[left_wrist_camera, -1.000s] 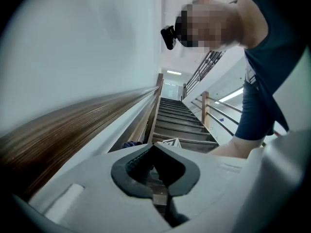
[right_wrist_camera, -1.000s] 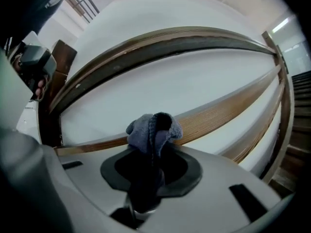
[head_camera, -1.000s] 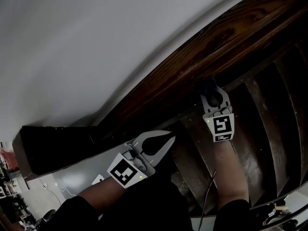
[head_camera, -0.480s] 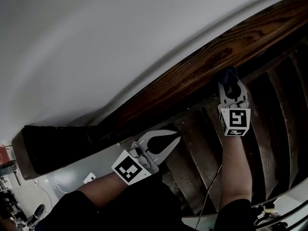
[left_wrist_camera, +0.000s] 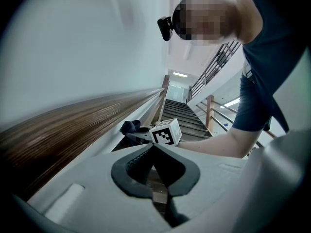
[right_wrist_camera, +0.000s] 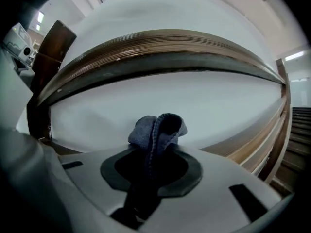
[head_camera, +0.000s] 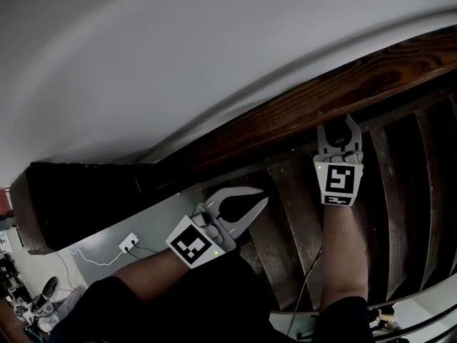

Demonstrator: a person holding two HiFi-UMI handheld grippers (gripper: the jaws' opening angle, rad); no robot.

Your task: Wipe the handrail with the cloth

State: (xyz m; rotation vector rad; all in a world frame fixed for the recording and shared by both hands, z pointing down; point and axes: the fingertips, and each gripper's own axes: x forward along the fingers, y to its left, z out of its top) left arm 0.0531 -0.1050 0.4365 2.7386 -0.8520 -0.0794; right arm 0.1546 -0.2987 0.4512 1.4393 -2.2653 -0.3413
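Note:
The dark wooden handrail (head_camera: 321, 98) runs diagonally from lower left to upper right below the white wall. My right gripper (head_camera: 337, 128) is shut on a dark grey-blue cloth (right_wrist_camera: 158, 130), and its tips press up against the rail's lower edge. In the head view the cloth is lost in shadow between the jaws. The left gripper view shows the cloth (left_wrist_camera: 130, 126) bunched at the right gripper's tips beside the rail (left_wrist_camera: 73, 130). My left gripper (head_camera: 263, 197) hangs lower left over the steps, away from the rail. It is shut with nothing between its pads (left_wrist_camera: 151, 147).
Dark wooden stair treads (head_camera: 400, 191) lie under both arms. A thick dark newel post (head_camera: 71, 199) ends the rail at lower left. A wall socket with a white cable (head_camera: 128, 243) sits on the floor level below. A metal balustrade (left_wrist_camera: 214, 67) rises on the stair's far side.
My right gripper has slid up and to the right along the handrail with the cloth. The left gripper has stayed shut near the same spot over the steps.

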